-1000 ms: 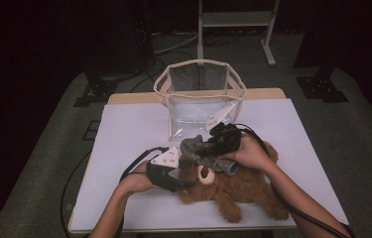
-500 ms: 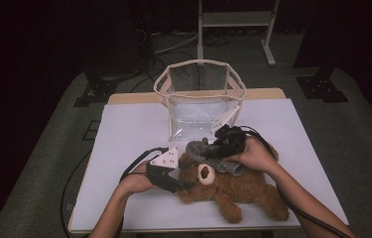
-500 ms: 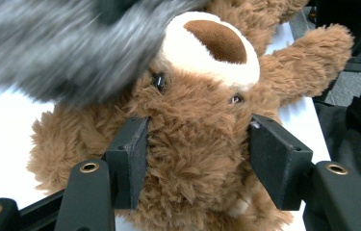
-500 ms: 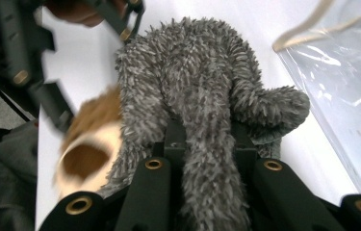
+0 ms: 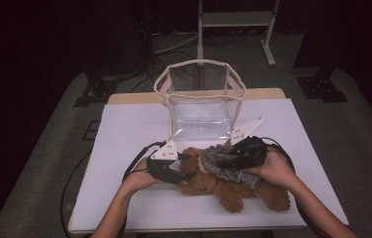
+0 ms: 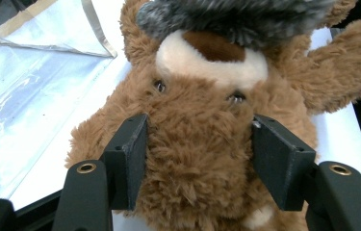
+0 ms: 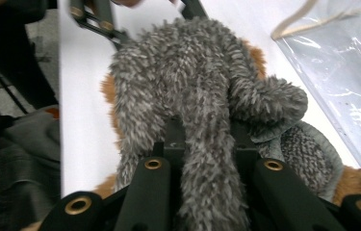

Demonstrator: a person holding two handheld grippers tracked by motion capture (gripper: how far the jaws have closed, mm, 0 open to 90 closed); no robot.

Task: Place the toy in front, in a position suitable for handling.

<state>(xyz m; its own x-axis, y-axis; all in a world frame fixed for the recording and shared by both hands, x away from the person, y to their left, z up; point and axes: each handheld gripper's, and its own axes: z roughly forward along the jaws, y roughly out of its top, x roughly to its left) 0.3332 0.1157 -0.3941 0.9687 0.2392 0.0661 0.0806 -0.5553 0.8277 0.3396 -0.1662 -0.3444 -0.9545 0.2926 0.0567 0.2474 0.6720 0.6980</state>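
A dark room surrounds a white-topped table [image 5: 124,148], with a clear plastic bag [image 5: 201,99] standing open at its far side. Near the front edge lies a brown teddy bear [image 5: 233,191] with a grey furry garment [image 5: 223,166] draped across it.

The step looks like pulling the garment off or onto the bear. The right gripper [image 7: 204,144] is clamped on the grey fur. The left gripper [image 6: 199,163] straddles the bear's head; its jaws have just been opening and hardly press.

Next, the left should steady the bear while the right draws the fur along.

The left gripper view shows the bear's face; the high view shows the bag.
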